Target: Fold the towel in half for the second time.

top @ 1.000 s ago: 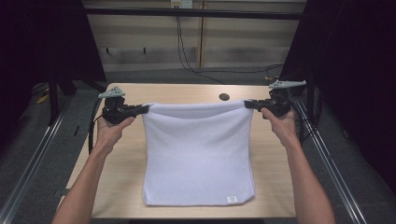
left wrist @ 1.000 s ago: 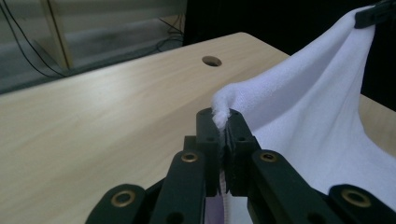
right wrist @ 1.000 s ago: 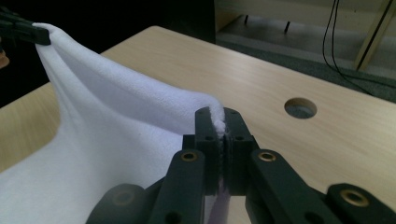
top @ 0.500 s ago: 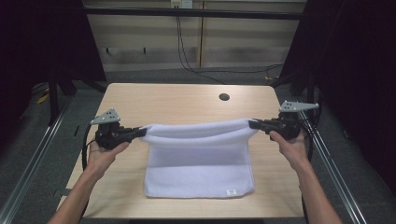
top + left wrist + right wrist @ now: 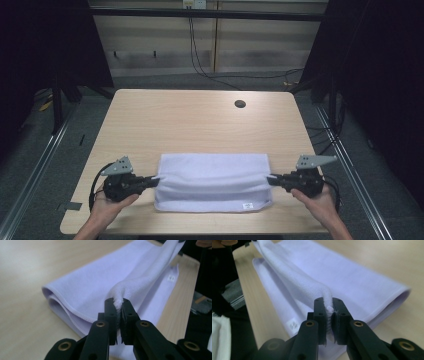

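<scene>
Two sets of tongs each pinched a corner of the white towel: the left tongs [image 5: 153, 181] at its left end and the right tongs [image 5: 273, 180] at its right end. In the left gripper view the left tongs [image 5: 118, 305] had a bunched wad of cloth squeezed between the pads, and the right gripper view showed the same at the right tongs [image 5: 328, 305]. Both pairs of jaws had just begun to ease apart, yet cloth still sat pressed between them.

Compared with a second before, the held edge had travelled from the far part of the table toward the person and sunk low. The towel [image 5: 214, 181], which had hung as one broad sheet, now lay doubled over on the near half of the table [image 5: 200, 122], the carried edge almost above the near hem. I judged the fold all but made, with only the letting go and perhaps a smoothing left.

A small white label [image 5: 246, 205] sat at the towel's near right corner; it also appeared in the left gripper view [image 5: 171, 278] and the right gripper view [image 5: 292, 325]. Its print was too small and blurred to read. No brand or other writing was legible.
</scene>
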Tool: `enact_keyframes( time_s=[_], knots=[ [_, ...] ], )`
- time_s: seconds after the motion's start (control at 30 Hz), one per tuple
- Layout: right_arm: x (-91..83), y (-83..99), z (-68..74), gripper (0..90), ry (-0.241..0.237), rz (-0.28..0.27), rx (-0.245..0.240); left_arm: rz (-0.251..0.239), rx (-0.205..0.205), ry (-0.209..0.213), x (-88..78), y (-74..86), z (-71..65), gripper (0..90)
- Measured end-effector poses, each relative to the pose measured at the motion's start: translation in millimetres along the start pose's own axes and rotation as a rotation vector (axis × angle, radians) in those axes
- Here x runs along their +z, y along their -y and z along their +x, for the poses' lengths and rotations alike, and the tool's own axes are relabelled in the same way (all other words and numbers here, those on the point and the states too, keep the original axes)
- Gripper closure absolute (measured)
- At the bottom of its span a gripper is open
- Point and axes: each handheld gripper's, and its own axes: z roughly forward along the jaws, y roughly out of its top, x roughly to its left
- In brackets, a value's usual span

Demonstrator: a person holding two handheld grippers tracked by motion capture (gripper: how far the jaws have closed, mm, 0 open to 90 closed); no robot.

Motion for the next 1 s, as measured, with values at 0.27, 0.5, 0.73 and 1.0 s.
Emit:
enact_keyframes(
  time_s=[0.27,0.5,0.73,1.0],
  knots=[
    [2.3,36.6,17.5,70.7,-0.054,0.117,0.031,0.107,0.034,0.050,4.1,22.3,-24.0,79.5],
    [-10.9,40.9,16.9,64.5,-0.028,0.022,0.061,0.035,-0.016,-0.028,-8.0,28.0,-23.0,59.3],
    [-27.9,39.9,4.1,53.1,0.150,-0.197,0.141,-0.144,-0.161,-0.115,-25.3,24.7,15.8,44.5],
    [-27.6,48.6,-8.8,44.9,0.187,-0.213,0.186,-0.123,-0.198,-0.154,-23.7,34.4,26.6,34.4]
  ],
)
